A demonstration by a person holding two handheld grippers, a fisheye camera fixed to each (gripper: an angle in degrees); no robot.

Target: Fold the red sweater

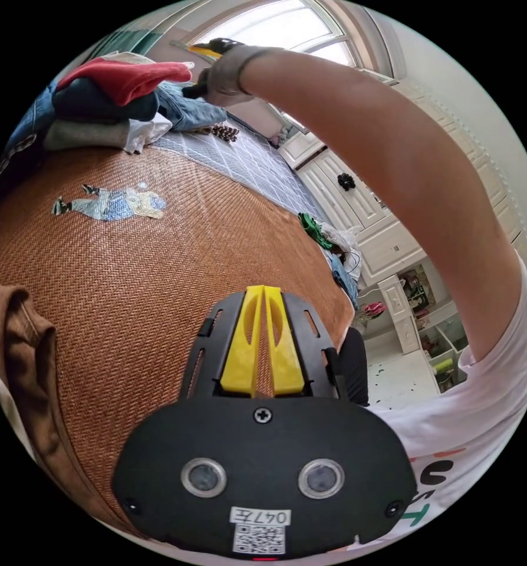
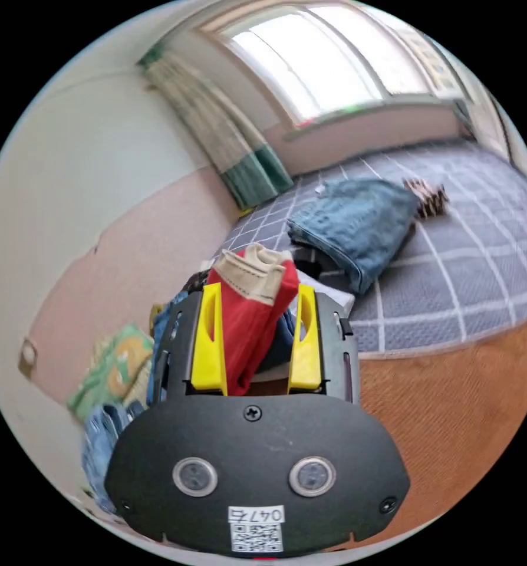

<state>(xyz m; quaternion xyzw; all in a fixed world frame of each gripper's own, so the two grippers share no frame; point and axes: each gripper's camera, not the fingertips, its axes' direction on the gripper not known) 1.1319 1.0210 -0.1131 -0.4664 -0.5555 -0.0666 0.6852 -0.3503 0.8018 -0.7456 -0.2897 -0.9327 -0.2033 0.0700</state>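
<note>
We see the red sweater point(image 1: 128, 76) lying on top of a pile of clothes point(image 1: 98, 118) at the far end of the bed, bunched up rather than spread flat. In the right gripper view the right claw point(image 2: 256, 339) is reaching into it: a ridge of red fabric with a beige ribbed edge stands between the two yellow jaws, which sit wide apart on either side of it, so we judge the jaws open around the cloth and not yet pressing on it. In the left gripper view the left claw point(image 1: 263, 342) hangs over the woven brown mat point(image 1: 157, 265) with its yellow jaws nearly together and nothing between them, and we can see the person's arm point(image 1: 393, 165) stretched out across the picture to the pile. Beyond the pile, folded blue jeans point(image 2: 358, 227) rest on the grey checked bedcover point(image 2: 452, 259), and a brown garment point(image 1: 16, 342) lies at the near edge of the mat. As we read it, the task is barely begun: the sweater is not laid out, no fold shows in it, and it has yet to leave the pile. What is left seems to be nearly everything: closing on the cloth, carrying it to the open mat, spreading it flat, bringing in the sleeves and doubling the body.
</note>
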